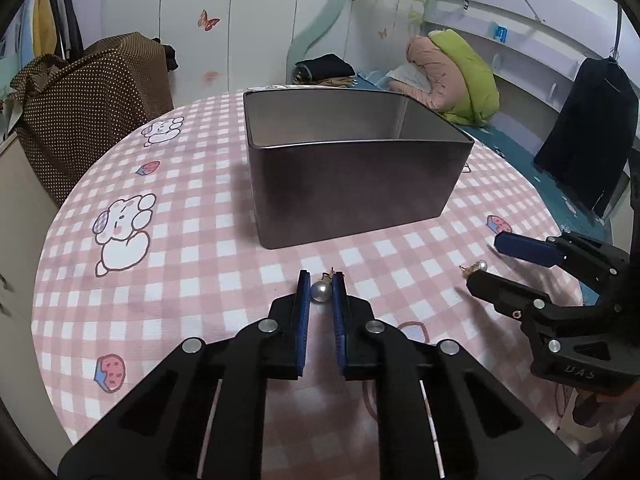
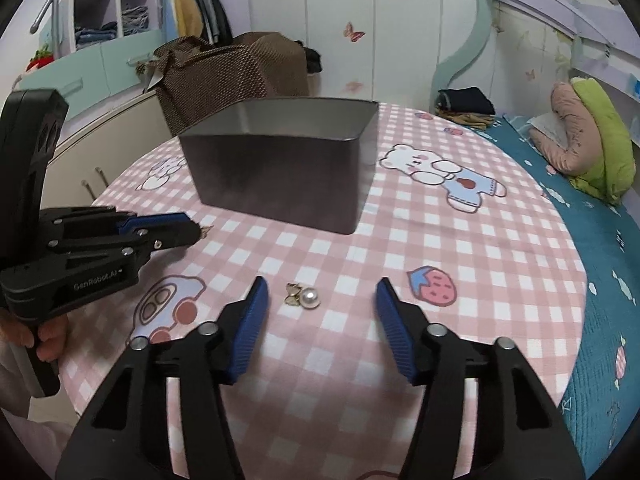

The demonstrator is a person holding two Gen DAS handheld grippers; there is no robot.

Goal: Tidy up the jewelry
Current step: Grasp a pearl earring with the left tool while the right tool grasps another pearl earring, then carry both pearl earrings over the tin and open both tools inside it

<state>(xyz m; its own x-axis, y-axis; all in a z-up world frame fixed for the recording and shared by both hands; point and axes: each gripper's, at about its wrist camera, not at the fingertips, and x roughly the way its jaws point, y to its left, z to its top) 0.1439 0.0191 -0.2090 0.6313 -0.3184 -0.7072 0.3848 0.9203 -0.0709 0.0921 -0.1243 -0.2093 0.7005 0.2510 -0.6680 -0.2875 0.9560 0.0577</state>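
Note:
My left gripper [image 1: 321, 280] is shut on a pearl earring [image 1: 321, 291], the pearl pinched between the blue pads just above the checked tablecloth. It shows from the side in the right wrist view [image 2: 196, 229] with the gold part [image 2: 205, 233] poking out. My right gripper [image 2: 320, 292] is open and empty, its pads either side of a second pearl earring [image 2: 308, 298] lying on the cloth. In the left wrist view the right gripper [image 1: 482, 254] is at the right with that earring [image 1: 478, 267] between its fingers. A grey open metal tin [image 1: 352, 180] stands behind both, also in the right wrist view [image 2: 280, 176].
The round table [image 2: 460, 264] has a pink checked cloth with cartoon prints. A bed with blue cover and pink and green bedding [image 2: 588, 140] lies to the right. A brown dotted bag [image 1: 92, 100] sits on a cabinet at the back left.

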